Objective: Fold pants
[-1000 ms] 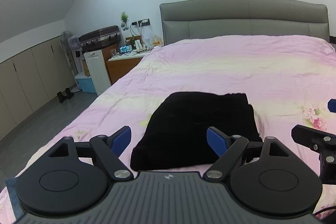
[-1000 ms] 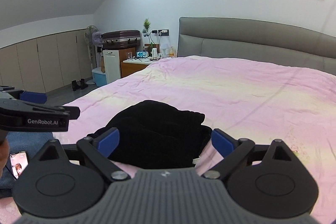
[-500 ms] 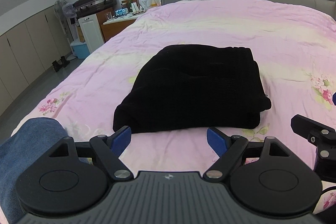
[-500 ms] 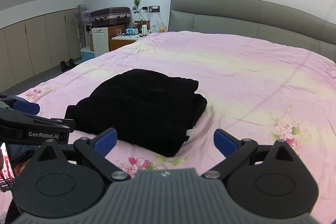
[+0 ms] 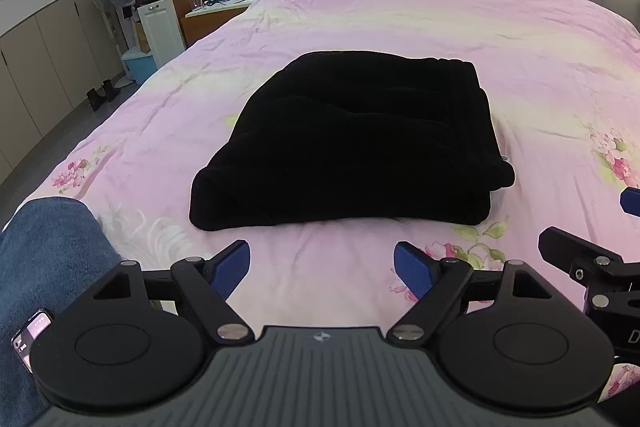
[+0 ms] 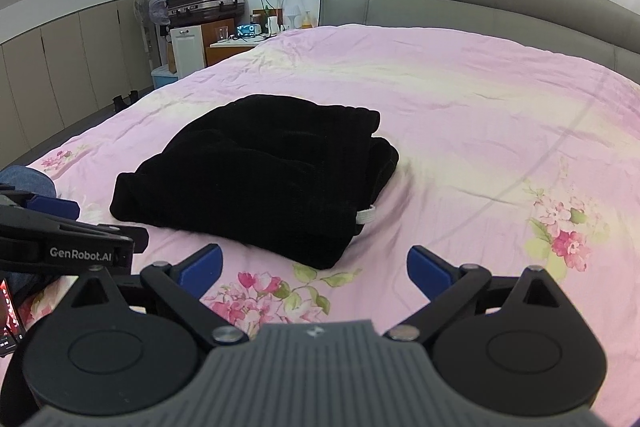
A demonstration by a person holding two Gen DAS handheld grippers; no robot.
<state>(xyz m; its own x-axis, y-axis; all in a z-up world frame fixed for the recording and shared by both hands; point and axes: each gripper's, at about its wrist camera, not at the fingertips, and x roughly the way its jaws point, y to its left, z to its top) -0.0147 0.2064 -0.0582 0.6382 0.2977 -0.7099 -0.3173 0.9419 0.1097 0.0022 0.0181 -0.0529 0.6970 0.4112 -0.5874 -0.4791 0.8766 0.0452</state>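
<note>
The black pants (image 5: 352,139) lay folded on the pink bedspread (image 5: 520,39) (a neat bundle); left gripper (image 5: 322,269) and right gripper (image 6: 314,265) hovered wide open, empty.

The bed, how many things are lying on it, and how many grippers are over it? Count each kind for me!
Folded black pants: 1
Hand-held grippers, left hand-held gripper and right hand-held gripper, both open and empty: 2
Total: 3, above the pink floral bedspread.
</note>
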